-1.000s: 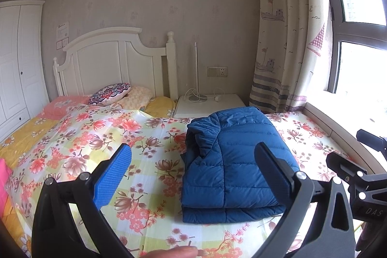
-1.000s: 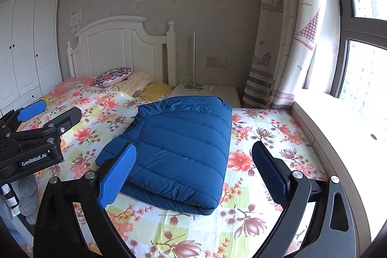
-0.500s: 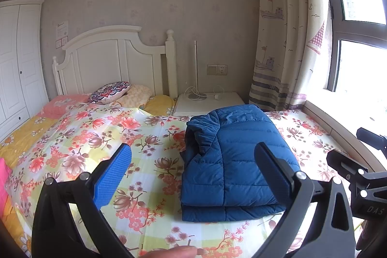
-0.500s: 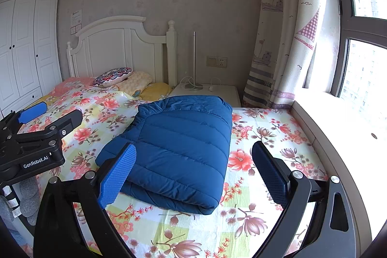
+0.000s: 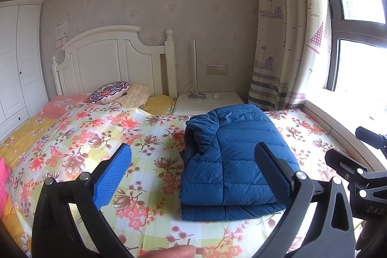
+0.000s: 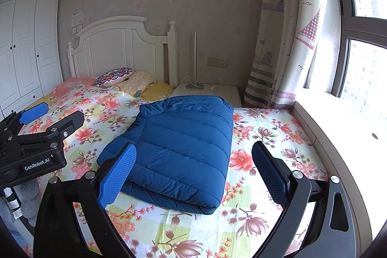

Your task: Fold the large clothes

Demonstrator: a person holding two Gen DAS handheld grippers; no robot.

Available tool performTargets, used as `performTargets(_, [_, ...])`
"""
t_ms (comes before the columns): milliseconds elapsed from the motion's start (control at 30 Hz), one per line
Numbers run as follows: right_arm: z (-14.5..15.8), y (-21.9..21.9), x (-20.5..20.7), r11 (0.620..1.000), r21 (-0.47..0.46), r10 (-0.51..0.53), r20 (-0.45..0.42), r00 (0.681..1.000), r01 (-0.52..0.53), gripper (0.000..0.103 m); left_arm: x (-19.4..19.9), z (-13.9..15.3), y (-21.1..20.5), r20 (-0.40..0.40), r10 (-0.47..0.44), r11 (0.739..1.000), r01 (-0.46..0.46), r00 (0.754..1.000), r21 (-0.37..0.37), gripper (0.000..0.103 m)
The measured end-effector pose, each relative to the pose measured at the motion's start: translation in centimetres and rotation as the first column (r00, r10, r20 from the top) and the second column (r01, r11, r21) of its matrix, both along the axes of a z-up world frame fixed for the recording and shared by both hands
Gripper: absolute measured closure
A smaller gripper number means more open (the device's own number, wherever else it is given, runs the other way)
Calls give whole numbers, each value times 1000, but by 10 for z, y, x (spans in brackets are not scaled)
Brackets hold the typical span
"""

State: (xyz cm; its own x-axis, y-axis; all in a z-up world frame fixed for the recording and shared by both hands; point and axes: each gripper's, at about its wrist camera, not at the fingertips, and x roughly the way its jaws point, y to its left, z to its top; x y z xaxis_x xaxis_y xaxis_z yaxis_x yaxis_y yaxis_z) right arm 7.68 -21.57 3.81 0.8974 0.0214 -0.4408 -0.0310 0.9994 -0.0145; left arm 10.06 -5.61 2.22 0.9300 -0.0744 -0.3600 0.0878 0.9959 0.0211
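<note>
At the far left of the room, a white wardrobe [image 6: 26, 50] is seen against the wall, and beside it a white headboard [image 5: 113, 59] stands at the head of the bed. A patterned round cushion [image 5: 108, 92] is laid among the pillows below the headboard, and the bed is covered by a floral sheet [image 5: 96, 137] in pink, yellow and white. Above the near edge of this sheet the left gripper [image 5: 193, 173] is held, its jaws spread wide with nothing between them; its blue pads [image 5: 112, 175] are kept clear of the fabric. Toward the right half of the bed, the folded blue puffer jacket [image 6: 179, 149] is laid flat on the sheet in a thick rectangular bundle, with its bunched edge turned toward the pillows. The right gripper [image 6: 193, 175] is held over the near end of the bundle, its jaws likewise wide apart and empty, and no contact with the jacket is seen. Behind the jacket, a white nightstand [image 5: 208, 104] with a slim lamp [image 5: 194, 69] and a cable is placed against the wall. Farther right, a curtain [image 6: 287, 35] printed with boats is hung beside a bright window [image 6: 362, 45], and a pale sill is run along the bed's right side.
</note>
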Motion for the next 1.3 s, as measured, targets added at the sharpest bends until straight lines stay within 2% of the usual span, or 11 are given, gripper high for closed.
performTargets(1300, [1, 2, 0, 1000, -13, 9, -2, 1000, -9, 10, -2, 0, 7, 14, -5, 1000, 4, 1000, 9, 2])
